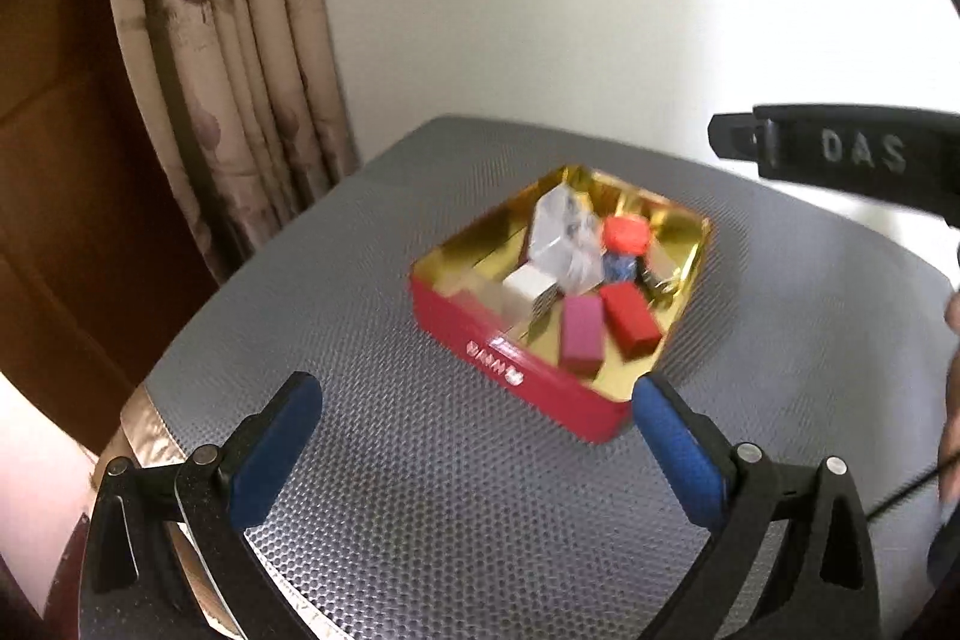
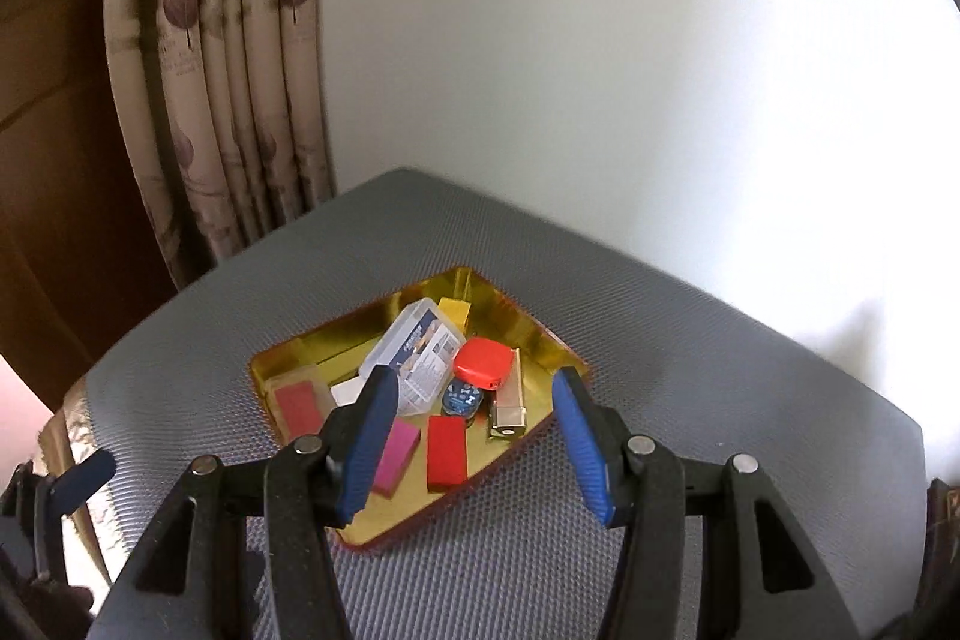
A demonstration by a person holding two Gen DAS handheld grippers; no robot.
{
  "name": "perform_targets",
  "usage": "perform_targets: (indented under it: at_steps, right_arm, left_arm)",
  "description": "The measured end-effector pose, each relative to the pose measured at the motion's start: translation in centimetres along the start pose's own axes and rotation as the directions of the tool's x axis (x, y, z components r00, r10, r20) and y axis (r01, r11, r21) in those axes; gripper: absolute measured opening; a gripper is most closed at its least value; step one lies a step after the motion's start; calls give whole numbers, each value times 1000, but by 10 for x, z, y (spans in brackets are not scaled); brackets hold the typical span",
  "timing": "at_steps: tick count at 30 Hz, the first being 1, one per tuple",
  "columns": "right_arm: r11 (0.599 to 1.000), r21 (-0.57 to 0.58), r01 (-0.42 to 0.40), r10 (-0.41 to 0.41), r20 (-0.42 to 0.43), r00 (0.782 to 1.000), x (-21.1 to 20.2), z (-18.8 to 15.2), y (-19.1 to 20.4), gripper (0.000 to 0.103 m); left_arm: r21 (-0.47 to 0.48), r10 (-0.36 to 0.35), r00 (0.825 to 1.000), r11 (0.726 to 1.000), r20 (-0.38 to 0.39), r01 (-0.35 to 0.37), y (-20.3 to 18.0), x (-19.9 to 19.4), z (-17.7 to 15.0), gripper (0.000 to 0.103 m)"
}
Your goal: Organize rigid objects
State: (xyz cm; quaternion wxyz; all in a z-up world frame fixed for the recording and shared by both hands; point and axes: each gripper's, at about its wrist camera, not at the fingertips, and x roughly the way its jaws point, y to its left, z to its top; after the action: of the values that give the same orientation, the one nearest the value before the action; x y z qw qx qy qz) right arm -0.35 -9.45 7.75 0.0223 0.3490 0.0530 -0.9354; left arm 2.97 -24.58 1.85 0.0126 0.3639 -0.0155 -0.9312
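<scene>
from the left wrist, the left gripper [image 1: 477, 415] hangs over the grey mesh seat [image 1: 372, 460] with its blue pads spread wide and nothing between them; the red tin [image 1: 540, 376] with the gold lining sits just ahead, its near corner close to one pad. inside lie a clear plastic case [image 1: 561, 235], a white block [image 1: 528, 289], a pink block [image 1: 581, 335], a red block [image 1: 630, 319] and a red round piece [image 1: 624, 232], all blurred. from the right wrist, the right gripper [image 2: 474, 406] hovers above the same tin [image 2: 384, 535], pads apart and empty, with the pink block [image 2: 396, 454], red block [image 2: 447, 451], clear case [image 2: 414, 355], red round piece [image 2: 485, 363] and a gold lighter [image 2: 509, 409] below; a patterned curtain [image 2: 240, 100] hangs behind.
</scene>
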Motion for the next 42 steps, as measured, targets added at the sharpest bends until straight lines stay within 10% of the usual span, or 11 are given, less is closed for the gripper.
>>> perform_targets:
  at_steps: [22,42]
  right_arm:
    - [994,76,75,-87,169,982,-112,-10,-56,67]
    - [994,101,29,-44,157,987,-98,-15,-73,70]
  left_arm:
    - [19,-69,988,998,135,67,-69,-61,14,103]
    - [62,-35,996,998,81,30,-93,-39,13,103]
